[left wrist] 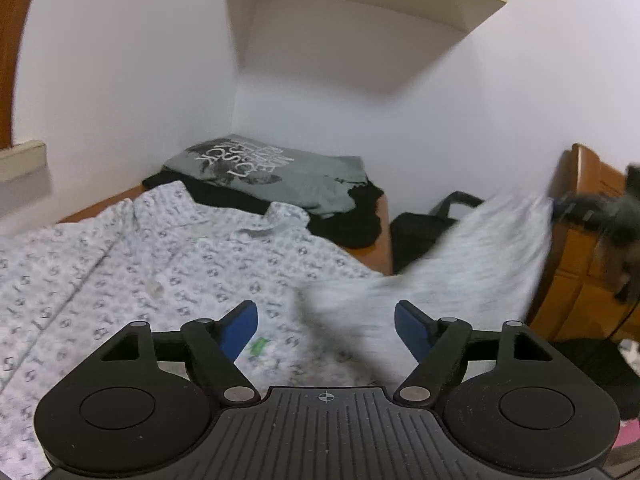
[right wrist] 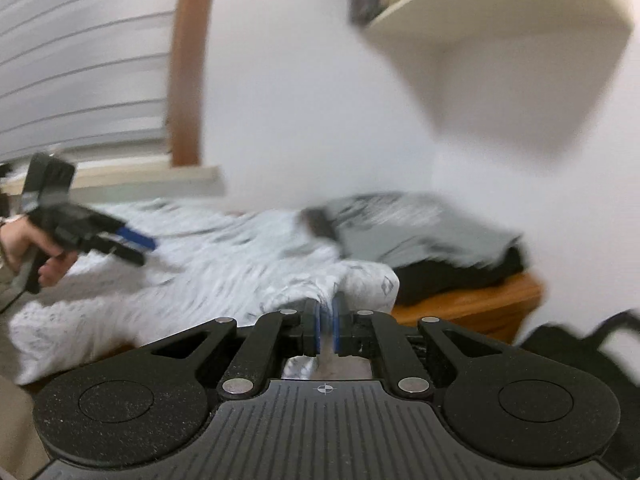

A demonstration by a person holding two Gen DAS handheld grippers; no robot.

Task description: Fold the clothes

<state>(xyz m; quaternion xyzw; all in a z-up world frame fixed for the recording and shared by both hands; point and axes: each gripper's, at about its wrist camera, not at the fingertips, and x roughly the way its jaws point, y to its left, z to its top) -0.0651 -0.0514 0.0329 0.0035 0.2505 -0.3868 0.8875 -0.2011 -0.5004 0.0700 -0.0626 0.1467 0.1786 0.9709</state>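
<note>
— White patterned shirt (left wrist: 132, 248) is lying spread on the desk (left wrist: 370, 258) in the left wrist view, yes?

— Yes. The left gripper (left wrist: 326, 326) is hovering over it, its blue fingers (left wrist: 240, 330) standing wide apart and gripping nothing. A grey T-shirt (left wrist: 280, 176) is resting folded on black clothes (left wrist: 344, 224) in the far corner.

— And the right wrist view?

— The right gripper (right wrist: 326, 326) is pinching a fold of the shirt (right wrist: 364, 280) between nearly closed fingers (right wrist: 316, 328). A hand (right wrist: 24, 250) is holding the left gripper (right wrist: 138, 246) over the shirt.
</note>
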